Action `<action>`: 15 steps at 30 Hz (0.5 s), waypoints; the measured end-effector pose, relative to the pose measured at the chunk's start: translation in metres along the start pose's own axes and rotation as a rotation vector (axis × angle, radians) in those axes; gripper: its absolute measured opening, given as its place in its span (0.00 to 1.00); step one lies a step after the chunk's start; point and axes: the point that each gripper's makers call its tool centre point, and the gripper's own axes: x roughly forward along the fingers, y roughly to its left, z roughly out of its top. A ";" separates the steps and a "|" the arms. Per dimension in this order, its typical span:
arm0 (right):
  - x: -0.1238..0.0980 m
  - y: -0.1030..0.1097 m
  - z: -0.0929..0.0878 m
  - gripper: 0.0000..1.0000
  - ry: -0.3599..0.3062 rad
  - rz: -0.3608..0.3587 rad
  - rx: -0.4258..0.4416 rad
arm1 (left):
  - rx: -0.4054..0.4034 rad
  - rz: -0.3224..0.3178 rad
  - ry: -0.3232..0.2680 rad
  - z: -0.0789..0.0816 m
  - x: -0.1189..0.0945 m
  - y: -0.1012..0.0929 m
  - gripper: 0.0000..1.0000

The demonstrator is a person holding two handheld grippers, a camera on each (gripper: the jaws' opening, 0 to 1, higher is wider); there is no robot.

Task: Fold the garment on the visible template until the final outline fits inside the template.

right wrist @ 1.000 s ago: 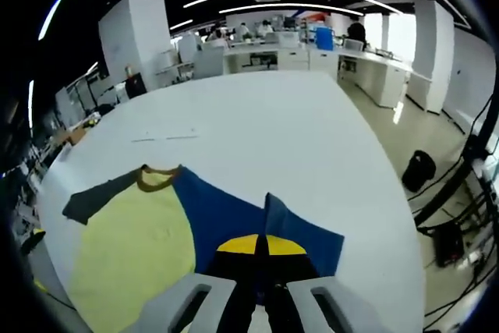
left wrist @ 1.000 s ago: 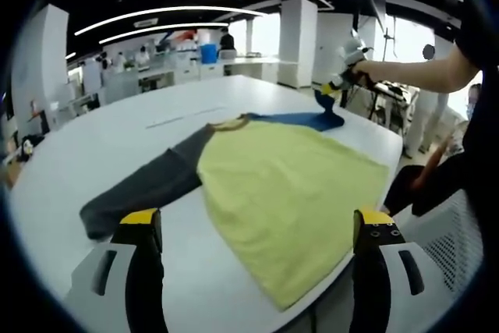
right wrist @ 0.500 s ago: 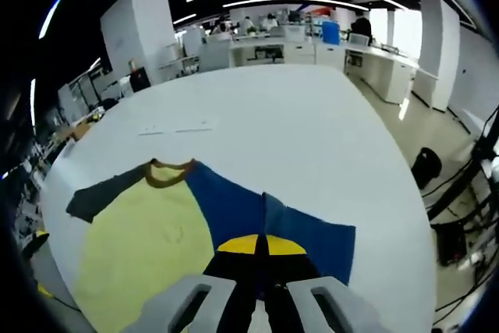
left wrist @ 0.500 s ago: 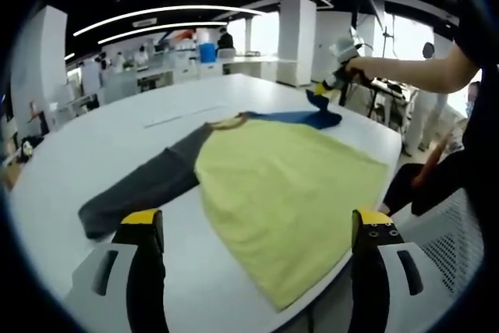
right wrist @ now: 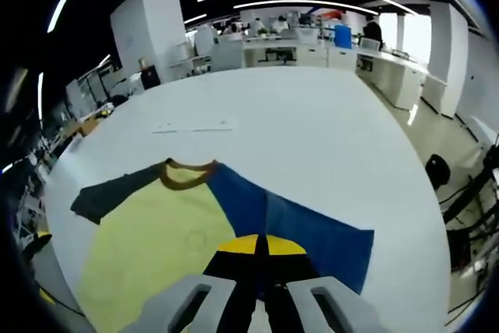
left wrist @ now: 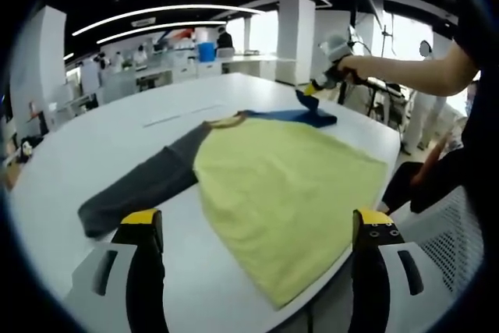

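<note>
My right gripper [right wrist: 261, 251] has its jaws pinched tight on the blue sleeve [right wrist: 304, 228], lifted a bit off the table [right wrist: 312, 122]. In the left gripper view it shows far right, by the table edge, w/ the sleeve cuff hanging from it [left wrist: 312, 95]. My left gripper [left wrist: 253, 228] is spread wide, nothing in it, hovering over the near table edge short of the shirt [left wrist: 288, 193]. Shirt lies flat, yellow body, brown collar [right wrist: 187, 173], grey sleeve [left wrist: 140, 185] stretched out the other way. Can't make out a template outline on the table.

Step in hand, I'd say: fold blue sleeve in over the body. To do it well: keep the grip firm, carry low and straight across twd the collar line so the crease runs along the shoulder seam, don't drag the body w/ it. Left could pin the hem if the body creeps. Lay flat before letting go.
</note>
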 end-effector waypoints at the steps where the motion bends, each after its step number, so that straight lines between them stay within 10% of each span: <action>1: 0.001 0.001 0.001 0.00 -0.001 0.003 0.002 | 0.000 0.000 0.001 0.000 0.000 0.000 0.98; 15: 0.010 0.025 0.009 0.00 -0.003 0.038 0.011 | 0.006 0.001 -0.004 0.001 -0.001 0.000 0.97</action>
